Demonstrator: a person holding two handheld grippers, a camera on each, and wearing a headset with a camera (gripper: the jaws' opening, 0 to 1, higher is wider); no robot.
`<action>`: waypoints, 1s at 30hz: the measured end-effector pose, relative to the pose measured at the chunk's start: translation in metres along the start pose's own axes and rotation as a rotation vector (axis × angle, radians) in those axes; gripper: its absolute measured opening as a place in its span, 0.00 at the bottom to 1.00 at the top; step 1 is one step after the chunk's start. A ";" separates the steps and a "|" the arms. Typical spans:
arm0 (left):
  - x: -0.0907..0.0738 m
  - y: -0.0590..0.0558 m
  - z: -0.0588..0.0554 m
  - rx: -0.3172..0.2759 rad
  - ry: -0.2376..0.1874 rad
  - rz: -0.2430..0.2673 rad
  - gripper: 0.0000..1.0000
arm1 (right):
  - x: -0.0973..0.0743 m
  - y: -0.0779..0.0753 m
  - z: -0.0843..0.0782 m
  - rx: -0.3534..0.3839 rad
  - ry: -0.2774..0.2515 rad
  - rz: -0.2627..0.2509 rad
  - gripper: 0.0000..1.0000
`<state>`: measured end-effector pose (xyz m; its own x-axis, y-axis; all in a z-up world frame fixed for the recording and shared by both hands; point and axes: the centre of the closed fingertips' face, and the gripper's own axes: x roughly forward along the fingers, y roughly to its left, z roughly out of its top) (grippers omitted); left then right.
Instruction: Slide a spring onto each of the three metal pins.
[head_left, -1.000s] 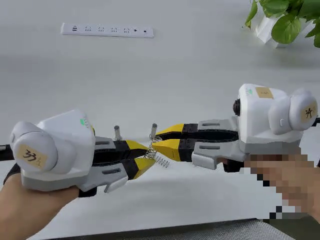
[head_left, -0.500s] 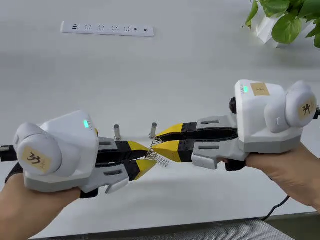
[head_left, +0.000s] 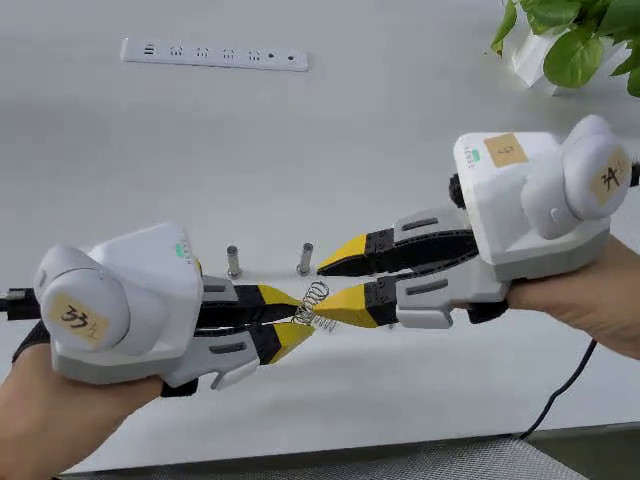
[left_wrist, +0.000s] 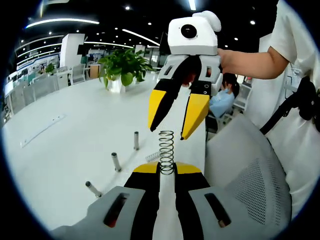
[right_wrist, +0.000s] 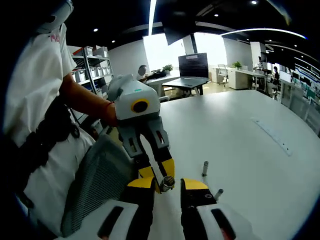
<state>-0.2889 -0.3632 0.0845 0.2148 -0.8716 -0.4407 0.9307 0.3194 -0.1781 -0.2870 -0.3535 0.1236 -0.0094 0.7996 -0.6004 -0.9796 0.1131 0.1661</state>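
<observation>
Head view: the right gripper (head_left: 322, 290) has spread its fingers wide and released the spring (head_left: 312, 305), so the handover looks complete. The left gripper (head_left: 298, 315) alone clamps one end of the spring, holding it above the table near the pins (head_left: 305, 258). No pin is threaded with it yet.

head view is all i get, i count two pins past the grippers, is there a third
observer: Yes, the left gripper view shows a third pin nearest the left gripper, in line with the middle pin and far pin.
operator: any springs on them yet
observer: None; all three stand bare.
operator: where does the held spring point
observer: The spring sticks straight out of the left gripper's shut tips, its free end between the tips of the open right gripper.
</observation>
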 end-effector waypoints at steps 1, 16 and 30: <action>0.000 -0.001 0.000 0.003 0.002 -0.003 0.07 | 0.000 0.001 -0.001 -0.014 0.019 0.014 0.17; 0.005 -0.011 -0.001 0.036 0.029 -0.047 0.07 | 0.008 0.009 -0.018 -0.241 0.279 0.209 0.13; 0.007 -0.015 0.002 0.041 0.022 -0.061 0.07 | 0.011 0.018 -0.027 -0.283 0.354 0.265 0.11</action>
<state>-0.3012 -0.3746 0.0862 0.1513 -0.8805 -0.4493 0.9534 0.2500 -0.1688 -0.3105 -0.3588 0.0988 -0.2838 0.5258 -0.8019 -0.9498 -0.2687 0.1599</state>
